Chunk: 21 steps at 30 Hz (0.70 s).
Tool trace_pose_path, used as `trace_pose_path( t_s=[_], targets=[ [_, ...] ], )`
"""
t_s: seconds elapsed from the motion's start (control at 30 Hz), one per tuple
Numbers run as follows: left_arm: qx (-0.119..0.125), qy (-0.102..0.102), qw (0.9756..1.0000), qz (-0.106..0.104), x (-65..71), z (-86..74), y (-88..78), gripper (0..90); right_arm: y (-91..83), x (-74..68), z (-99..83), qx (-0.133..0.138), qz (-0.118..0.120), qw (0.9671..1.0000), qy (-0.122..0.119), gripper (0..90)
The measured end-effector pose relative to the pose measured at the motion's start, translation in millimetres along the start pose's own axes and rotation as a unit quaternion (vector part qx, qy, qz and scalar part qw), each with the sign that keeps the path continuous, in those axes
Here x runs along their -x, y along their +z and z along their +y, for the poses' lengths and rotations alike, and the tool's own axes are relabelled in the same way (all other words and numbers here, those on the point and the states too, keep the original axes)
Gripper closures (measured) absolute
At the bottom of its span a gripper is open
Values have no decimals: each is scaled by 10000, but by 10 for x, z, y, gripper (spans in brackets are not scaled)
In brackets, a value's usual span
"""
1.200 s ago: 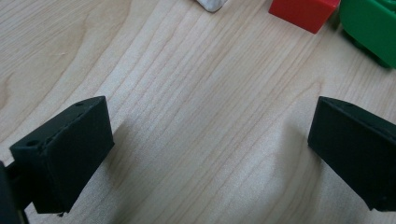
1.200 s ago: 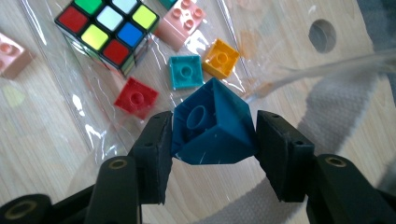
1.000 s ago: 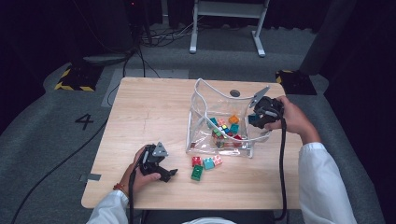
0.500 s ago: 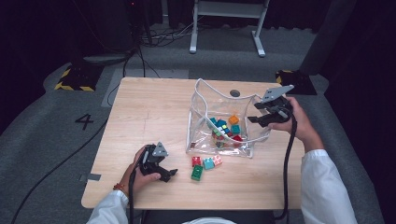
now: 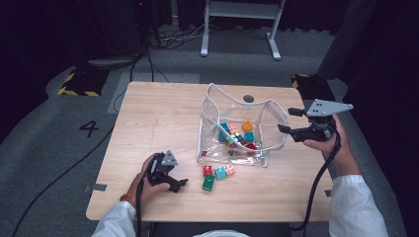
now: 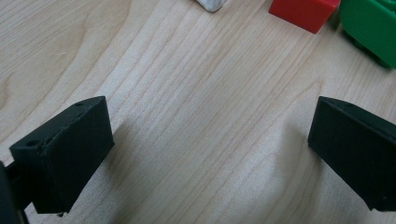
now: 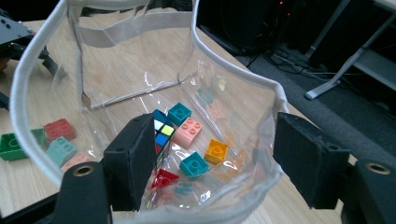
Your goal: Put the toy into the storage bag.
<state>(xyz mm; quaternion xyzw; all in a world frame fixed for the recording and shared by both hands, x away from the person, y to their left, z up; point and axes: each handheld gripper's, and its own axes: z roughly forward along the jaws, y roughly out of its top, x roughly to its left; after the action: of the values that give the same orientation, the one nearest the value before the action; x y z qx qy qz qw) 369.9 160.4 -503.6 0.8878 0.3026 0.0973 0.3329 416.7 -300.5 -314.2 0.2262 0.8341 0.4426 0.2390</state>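
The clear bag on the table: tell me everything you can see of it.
The clear bag looks like soft see-through plastic edged with pale grey trim, with a grey strap across its far side. It stands open-topped on the wooden table, its rim wavy and sagging. Inside lie small toy bricks in pink, teal, orange and red, plus a colour cube. The right gripper sits open beside its right rim; more bricks lie outside in front.

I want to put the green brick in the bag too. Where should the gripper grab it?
Grab the green plastic building brick across its two long flat sides, coming straight down from above. It lies flat on the wooden table, studs up. The open left gripper is beside it; the red brick sits close at one end.
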Motion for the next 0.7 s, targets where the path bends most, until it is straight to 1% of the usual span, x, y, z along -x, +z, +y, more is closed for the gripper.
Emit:
trace_pose_path(
  t_s=[0.03,0.07,0.13,0.17,0.27,0.3,0.4,0.5,0.57,0.7],
  targets=[
    [-1,0,10000,-1,1,0,0,1,-27,-1,-20,24,5,10000,-29,302],
    [2,-1,10000,-3,0,0,0,1,-59,-19,-49,42,-42,10000,3,299],
    [0,-2,10000,-1,0,0,0,1,-121,-45,-105,72,-108,9999,-36,299],
    [-1,0,10000,1,0,0,0,1,-153,-60,-135,128,-119,9998,-41,299],
    [0,0,10000,0,0,0,0,1,-233,-95,-216,228,-112,9997,-54,299],
    [0,0,10000,-2,0,0,0,1,-253,-109,-243,248,-91,9996,-22,299],
    [1,0,10000,-4,0,0,0,1,-306,-152,-334,274,-129,9995,-31,297],
    [-1,0,10000,0,0,0,0,1,-338,-186,-439,332,-130,9994,23,296],
    [-1,0,10000,0,1,0,0,1,-341,-210,-511,322,-128,9994,68,296],
    [2,0,10000,-3,0,0,0,1,-309,-264,-664,328,-71,9993,160,297]
  ],
)
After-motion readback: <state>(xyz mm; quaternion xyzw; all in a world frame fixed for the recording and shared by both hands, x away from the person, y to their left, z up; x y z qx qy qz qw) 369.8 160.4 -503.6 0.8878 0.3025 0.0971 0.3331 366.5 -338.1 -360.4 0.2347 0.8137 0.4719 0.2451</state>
